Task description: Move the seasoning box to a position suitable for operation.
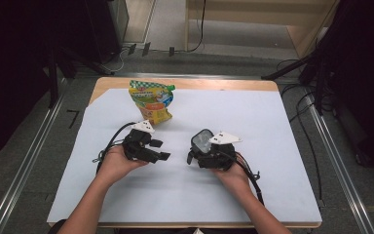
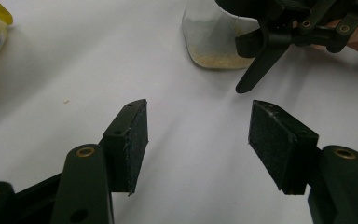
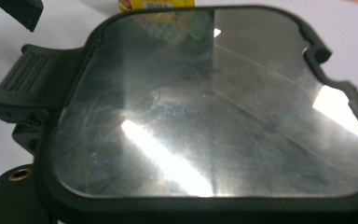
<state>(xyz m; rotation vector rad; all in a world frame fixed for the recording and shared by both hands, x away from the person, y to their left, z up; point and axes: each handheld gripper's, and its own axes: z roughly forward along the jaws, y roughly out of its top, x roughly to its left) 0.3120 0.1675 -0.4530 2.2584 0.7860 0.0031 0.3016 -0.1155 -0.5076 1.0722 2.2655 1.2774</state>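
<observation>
My left gripper (image 1: 161,149) rests at the middle left of the white sheet. Its jaws stand open (image 2: 198,126) over bare sheet with nothing between them. To its right, my right gripper (image 1: 198,150) is shut on a clear container (image 1: 203,139) with a dark-rimmed lid. In the left gripper view the container (image 2: 209,37) has a thin layer of pale grains at its bottom, and a black finger (image 2: 261,65) of the right gripper lies against its side. The lid (image 3: 214,107) and its ribbed latch (image 3: 32,88) sit close up in the right gripper view.
A yellow and green snack pouch (image 1: 152,100) stands at the back of the sheet, beyond the left gripper. The white sheet (image 1: 268,122) covers most of a wooden table (image 1: 199,84). Cables trail from both grippers towards the front edge.
</observation>
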